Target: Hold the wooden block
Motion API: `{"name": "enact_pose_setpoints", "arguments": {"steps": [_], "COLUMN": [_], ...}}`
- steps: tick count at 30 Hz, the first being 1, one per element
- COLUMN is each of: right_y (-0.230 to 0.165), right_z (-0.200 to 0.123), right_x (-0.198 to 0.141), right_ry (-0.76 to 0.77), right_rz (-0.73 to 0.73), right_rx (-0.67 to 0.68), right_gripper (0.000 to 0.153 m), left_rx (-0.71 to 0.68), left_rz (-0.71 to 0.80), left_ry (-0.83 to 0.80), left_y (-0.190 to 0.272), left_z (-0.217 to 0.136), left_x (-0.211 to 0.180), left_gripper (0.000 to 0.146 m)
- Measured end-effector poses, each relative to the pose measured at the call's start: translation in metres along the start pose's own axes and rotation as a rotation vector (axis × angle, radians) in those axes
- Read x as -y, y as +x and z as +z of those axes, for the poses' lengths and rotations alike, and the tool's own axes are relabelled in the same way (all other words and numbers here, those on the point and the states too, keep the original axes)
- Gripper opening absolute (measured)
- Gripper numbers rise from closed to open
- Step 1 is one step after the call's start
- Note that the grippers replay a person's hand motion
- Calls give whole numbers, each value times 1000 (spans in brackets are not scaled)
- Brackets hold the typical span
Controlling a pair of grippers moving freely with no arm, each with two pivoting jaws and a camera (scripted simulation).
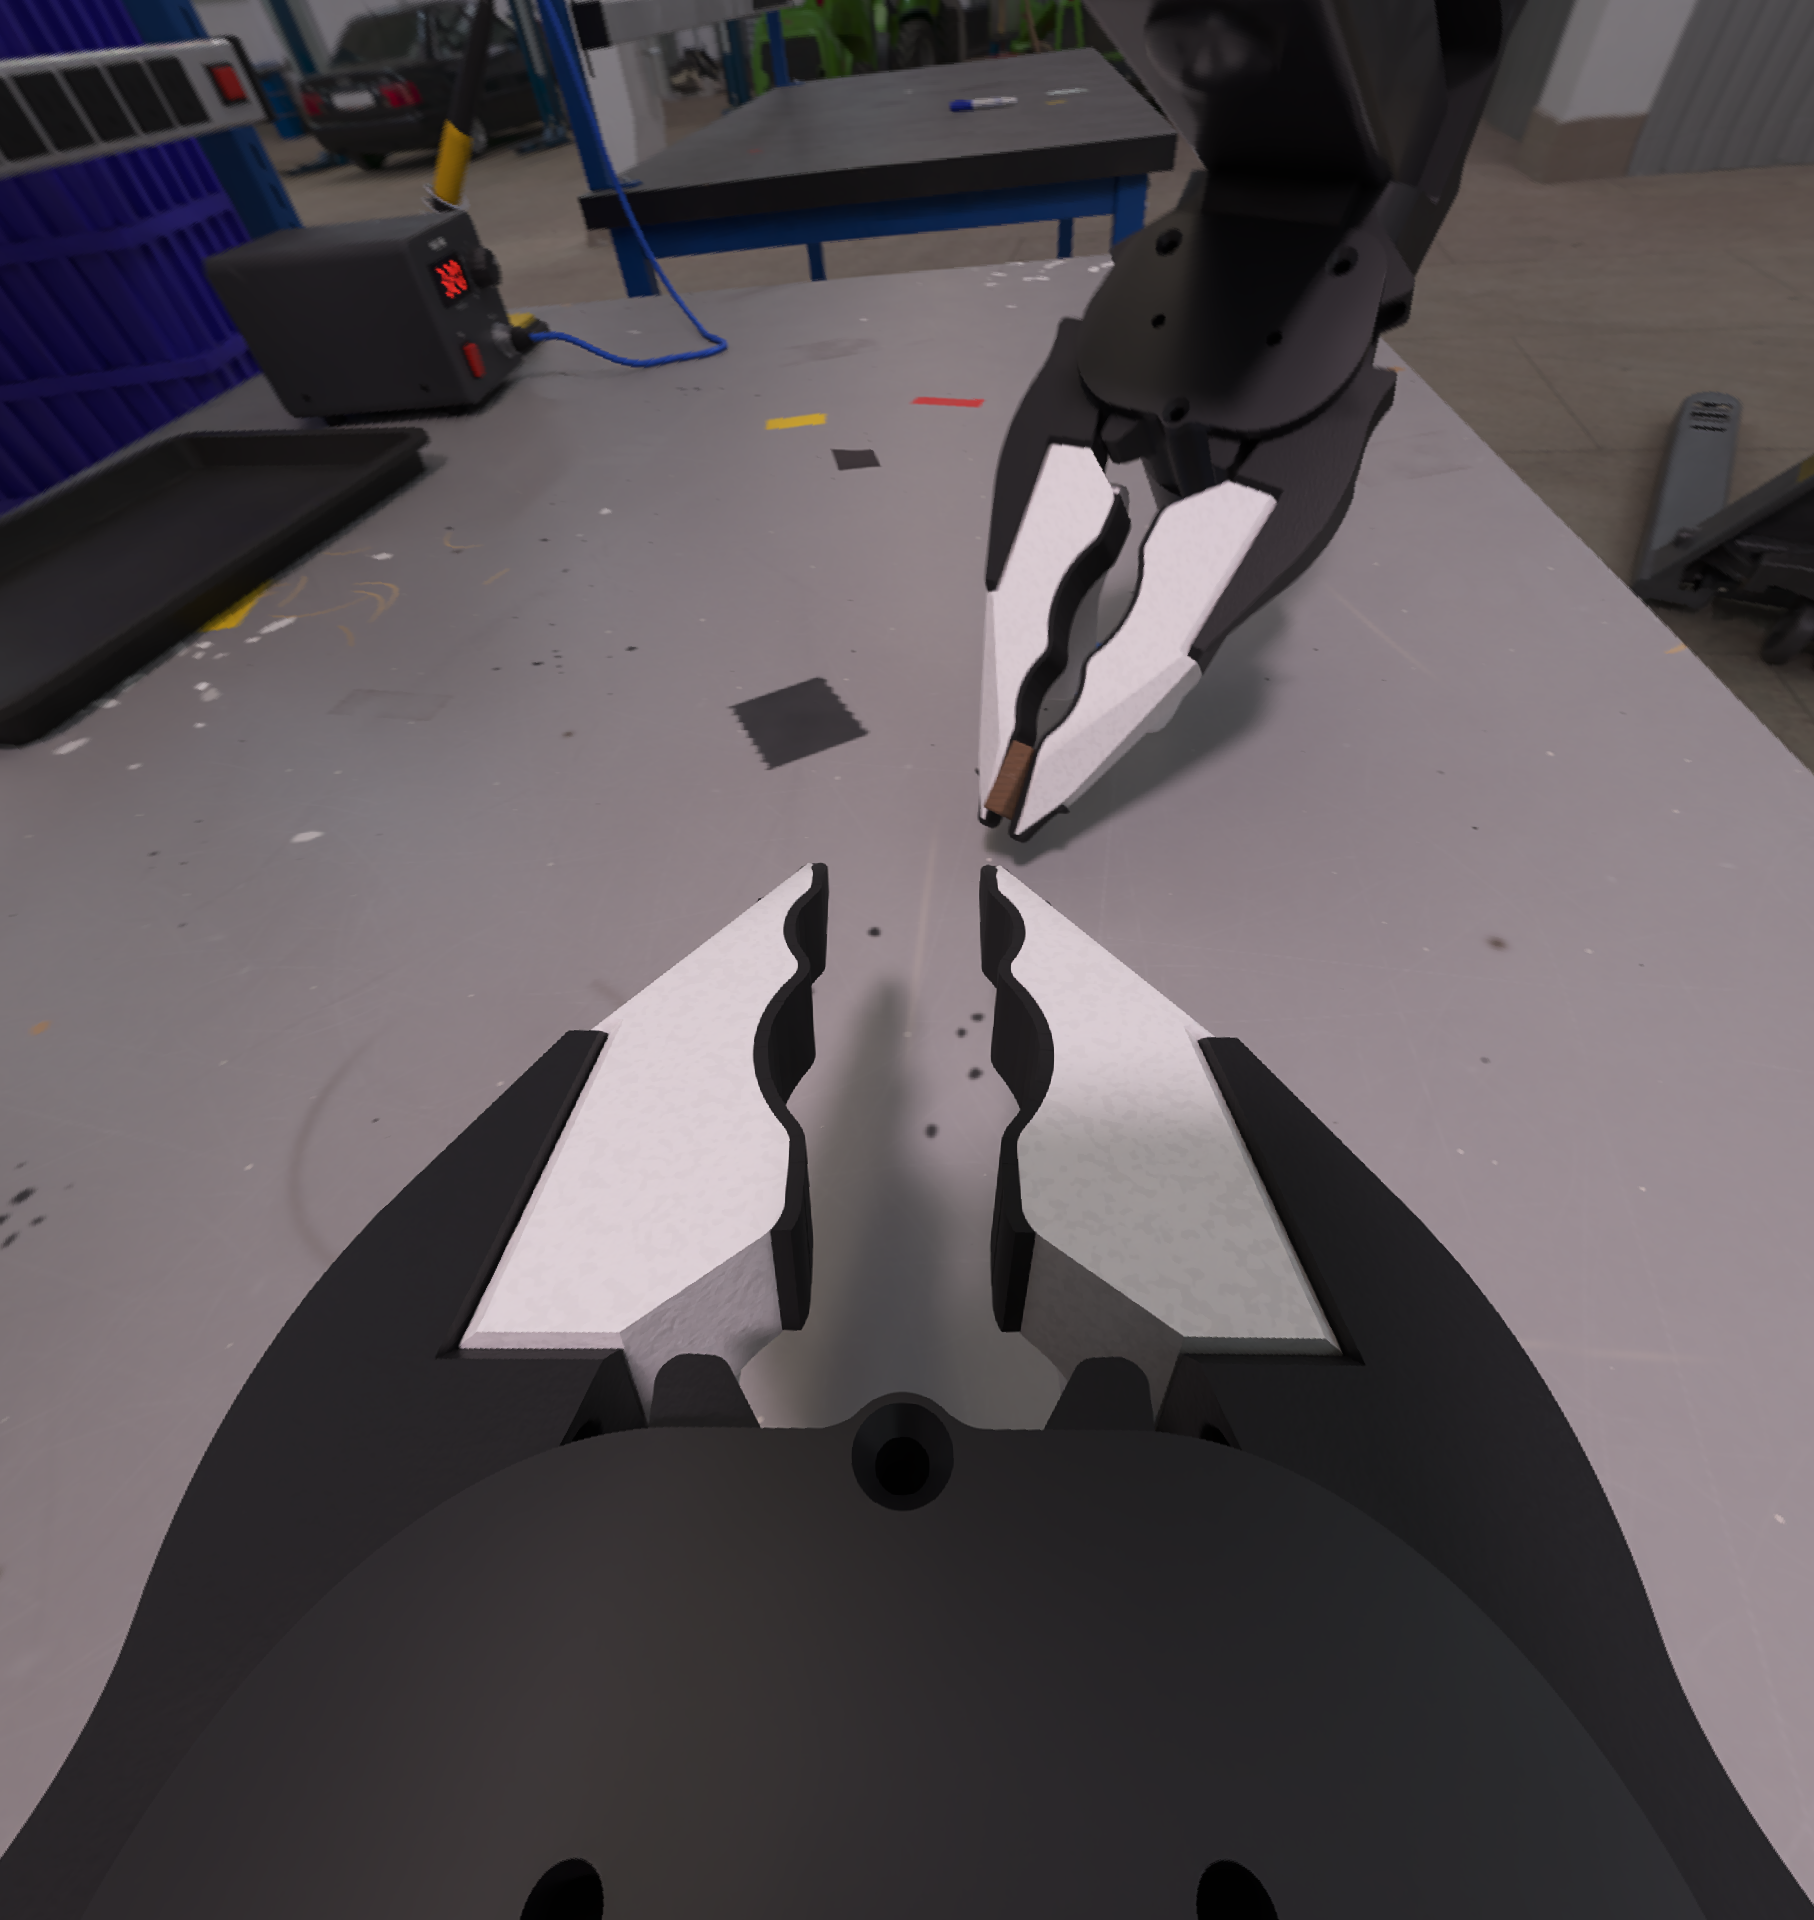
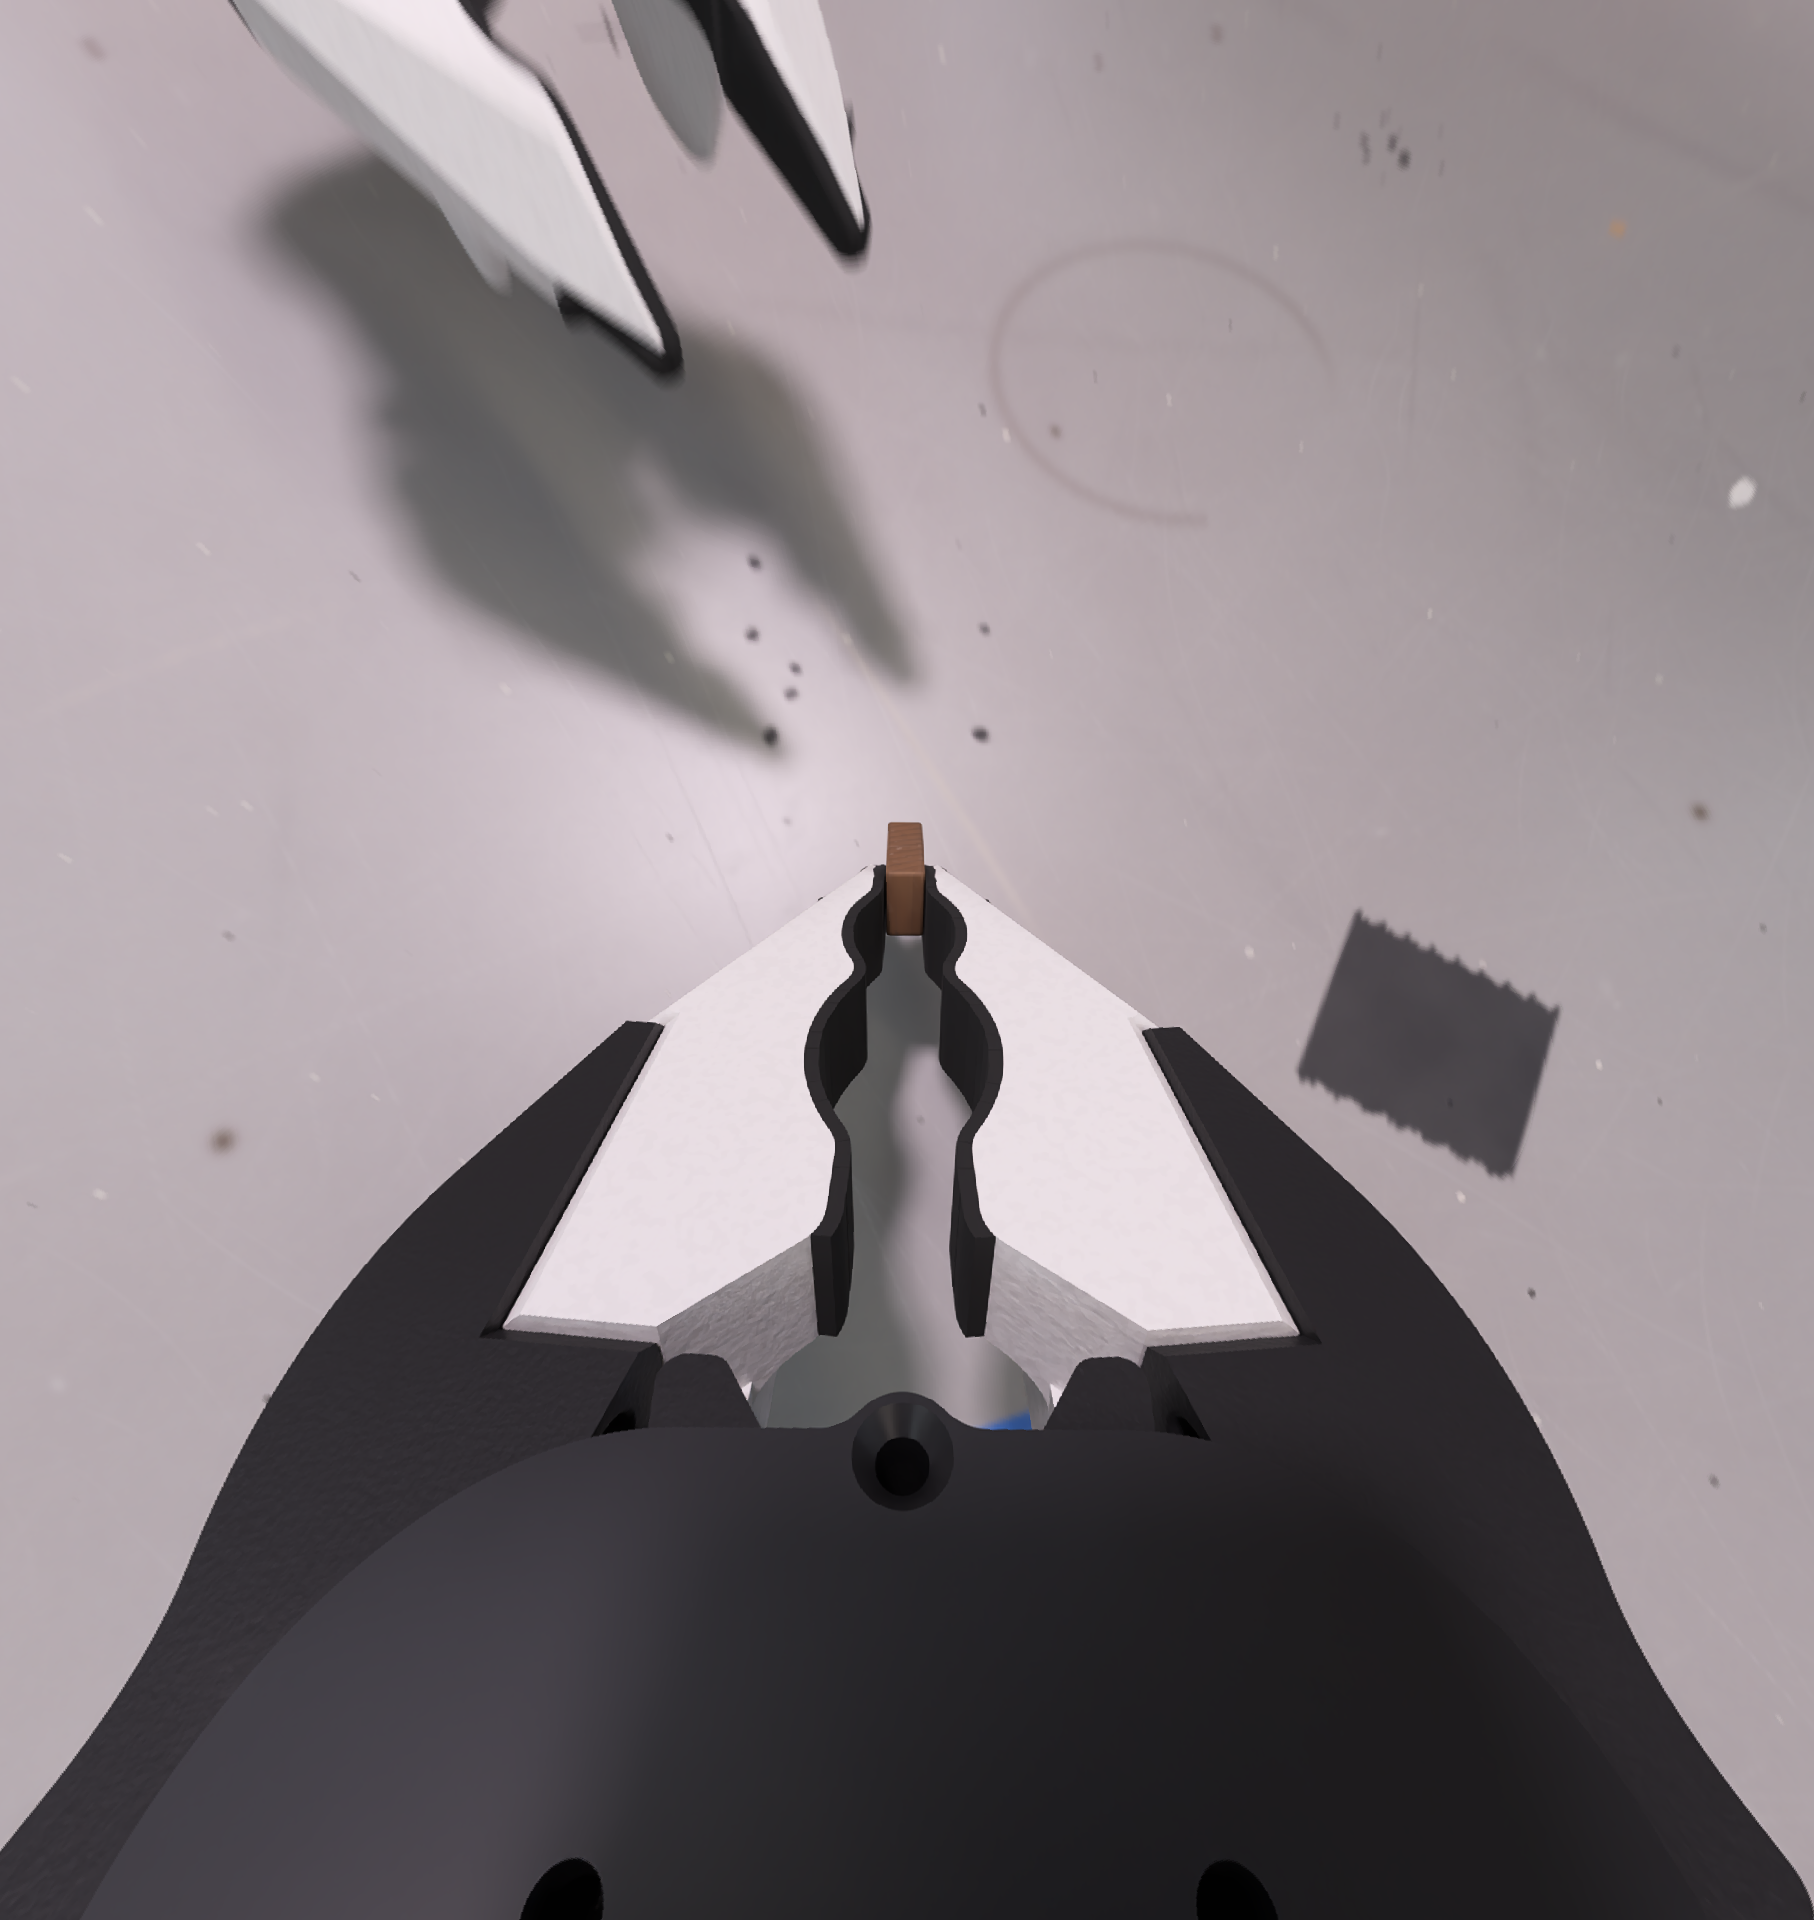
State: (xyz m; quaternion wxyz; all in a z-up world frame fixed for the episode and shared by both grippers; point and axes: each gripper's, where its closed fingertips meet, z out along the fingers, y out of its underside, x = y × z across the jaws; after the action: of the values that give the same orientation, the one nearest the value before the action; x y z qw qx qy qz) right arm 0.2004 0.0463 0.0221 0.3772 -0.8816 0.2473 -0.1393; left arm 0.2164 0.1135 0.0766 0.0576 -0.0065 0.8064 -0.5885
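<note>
The wooden block is a small thin brown piece pinched between the tips of my right gripper, just above the grey table. It also shows in the left wrist view, held at the tips of the right gripper, which points down at the table. My left gripper is open and empty, its tips a short way in front of the block. In the right wrist view the left gripper hangs at the top, jaws apart.
On the grey table stand a black tray at far left and a black power unit with a blue cable behind it. Dark tape patches lie near the middle. A pallet jack stands off the right edge.
</note>
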Motion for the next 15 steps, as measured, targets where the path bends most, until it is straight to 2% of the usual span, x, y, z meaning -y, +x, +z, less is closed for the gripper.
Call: {"name": "enact_pose_setpoints", "arguments": {"steps": [7,12,15], "right_y": [-21,-22,-18], "right_z": [-5,-8,-9], "right_x": [39,50,53], "right_ry": [130,154,163], "right_rz": [-12,35,90], "right_rx": [34,20,-3], "right_gripper": [5,5,5], "left_rx": [-72,-97,-63], "left_rz": [-3,3,55], "left_ry": [-46,-31,-21], "left_y": [17,21,19], "left_z": [12,12,10], "left_x": [-6,-6,-4], "left_gripper": [28,22,18]}}
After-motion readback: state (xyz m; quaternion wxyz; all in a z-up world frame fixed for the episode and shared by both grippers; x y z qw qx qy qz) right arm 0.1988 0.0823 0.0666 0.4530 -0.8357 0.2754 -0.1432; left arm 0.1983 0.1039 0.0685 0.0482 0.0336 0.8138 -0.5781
